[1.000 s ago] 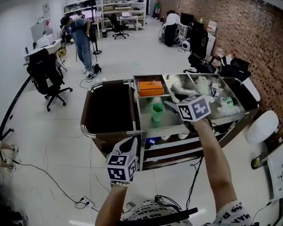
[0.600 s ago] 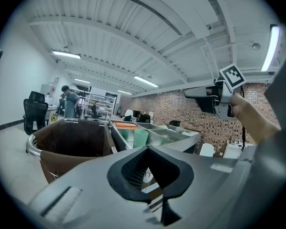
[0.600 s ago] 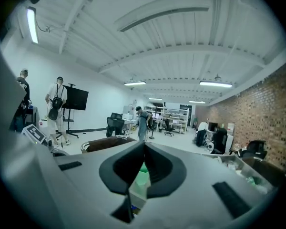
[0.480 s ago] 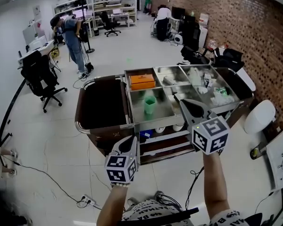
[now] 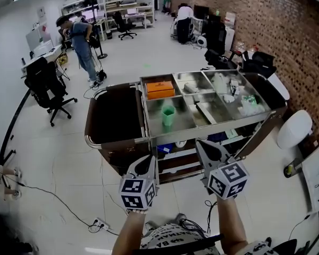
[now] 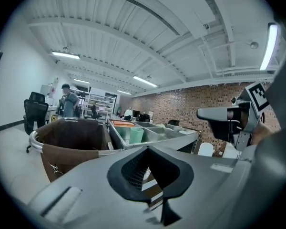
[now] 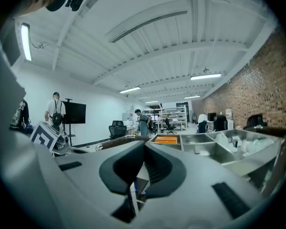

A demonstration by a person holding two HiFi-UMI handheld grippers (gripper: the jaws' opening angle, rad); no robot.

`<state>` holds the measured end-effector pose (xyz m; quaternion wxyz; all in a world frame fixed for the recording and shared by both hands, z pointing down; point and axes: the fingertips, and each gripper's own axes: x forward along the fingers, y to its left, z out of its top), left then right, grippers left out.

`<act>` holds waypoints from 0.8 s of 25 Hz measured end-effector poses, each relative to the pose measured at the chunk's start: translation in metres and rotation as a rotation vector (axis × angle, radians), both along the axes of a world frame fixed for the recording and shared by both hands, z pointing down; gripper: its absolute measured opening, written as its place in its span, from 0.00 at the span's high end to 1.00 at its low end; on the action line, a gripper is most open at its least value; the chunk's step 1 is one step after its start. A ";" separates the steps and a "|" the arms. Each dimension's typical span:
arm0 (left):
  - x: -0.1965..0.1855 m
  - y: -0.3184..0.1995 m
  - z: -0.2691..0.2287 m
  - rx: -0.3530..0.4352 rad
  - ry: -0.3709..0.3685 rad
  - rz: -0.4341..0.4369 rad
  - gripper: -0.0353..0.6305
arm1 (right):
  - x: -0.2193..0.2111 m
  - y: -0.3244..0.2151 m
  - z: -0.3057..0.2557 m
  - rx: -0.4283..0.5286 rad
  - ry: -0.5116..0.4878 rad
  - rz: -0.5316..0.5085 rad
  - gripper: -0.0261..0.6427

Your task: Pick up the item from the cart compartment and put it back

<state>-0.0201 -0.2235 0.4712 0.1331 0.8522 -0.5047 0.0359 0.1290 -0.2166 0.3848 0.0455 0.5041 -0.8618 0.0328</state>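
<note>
Right gripper (image 5: 199, 143) withdrawn from cart (image 5: 114, 141) compartments to lower centre of frame, jaws shut, nothing held. Left gripper (image 5: 151, 158) beside it, likewise closed and empty. Flat grey item (image 5: 206, 111) seen lying in centre-right compartment. Put-back judged done; fresh reach needed next. Item's identity hard to make out.

Cart (image 5: 191, 135): top tray open from above along the whole near edge. Near-left compartment holds one upright green cup (image 5: 168, 116) with room on all sides. Far-left corner compartment is filled by an orange box (image 5: 160, 89). A flat grey item (image 5: 207, 112) lies in the middle near compartment. Right-end compartments are crowded with white packets (image 5: 244, 102). An open-topped brown bin (image 5: 114, 116) adjoins the left edge.
</note>
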 end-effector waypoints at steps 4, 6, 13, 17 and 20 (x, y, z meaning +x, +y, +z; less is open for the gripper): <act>-0.002 0.003 -0.001 0.006 -0.011 -0.009 0.94 | -0.002 0.007 0.032 -0.069 -0.043 0.011 0.95; -0.001 0.004 0.000 0.004 -0.011 -0.011 0.94 | -0.004 0.010 0.046 -0.099 -0.048 0.015 0.95; 0.004 0.006 0.005 -0.010 -0.002 -0.007 0.94 | -0.010 0.012 0.079 -0.172 -0.022 0.008 0.94; 0.006 0.008 0.006 -0.013 0.008 -0.003 0.94 | -0.007 0.015 0.086 -0.190 -0.020 0.011 0.94; 0.007 0.009 0.004 -0.013 0.017 -0.002 0.94 | -0.007 0.017 0.085 -0.189 -0.021 0.005 0.94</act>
